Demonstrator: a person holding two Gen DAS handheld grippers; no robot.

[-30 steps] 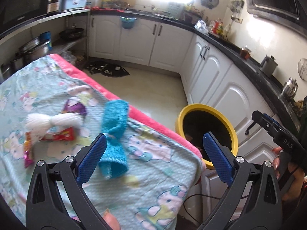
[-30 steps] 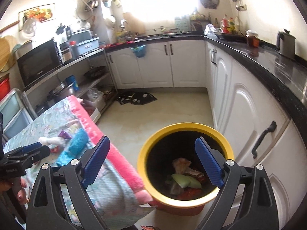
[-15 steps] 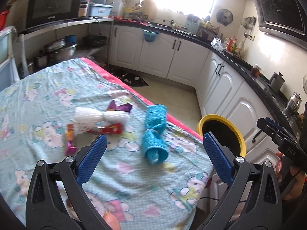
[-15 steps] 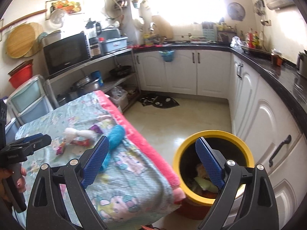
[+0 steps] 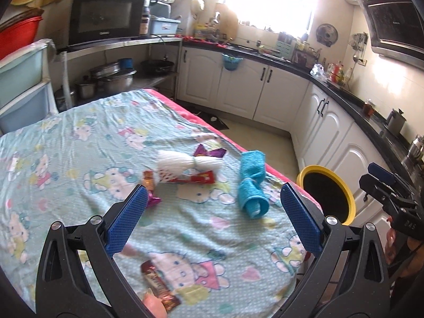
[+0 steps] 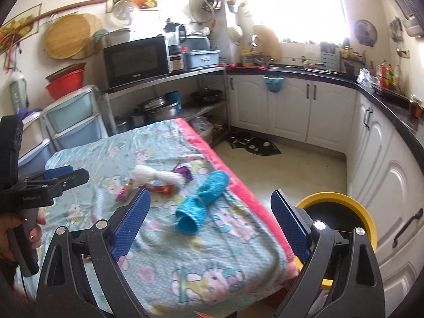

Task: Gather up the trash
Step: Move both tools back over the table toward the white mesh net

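On the table's cartoon-print cloth [image 5: 79, 143] lie a white crumpled plastic bag [image 5: 185, 162], a red wrapper [image 5: 197, 178] under it, a purple wrapper [image 5: 209, 153], a small orange-and-pink candy wrapper [image 5: 150, 188], a blue rolled cloth [image 5: 251, 182] and a brown snack wrapper [image 5: 159, 288] at the near edge. The bag [image 6: 156, 176] and blue cloth [image 6: 204, 204] also show in the right wrist view. A yellow-rimmed bin [image 5: 327, 193] stands on the floor right of the table [image 6: 341, 212]. My left gripper [image 5: 212, 214] is open and empty above the cloth. My right gripper [image 6: 210, 222] is open and empty above the table's near corner.
White kitchen cabinets [image 5: 265, 92] with a black counter run along the back and right. A shelf with a microwave [image 6: 135, 59] and pots stands behind the table. Plastic drawers [image 6: 76, 124] stand at the left. A dark mat [image 6: 251, 144] lies on the floor.
Both grippers have swung left and pulled back from the bin toward the table. The trash on the cloth now sits in the middle of both views. Both stay open and empty.
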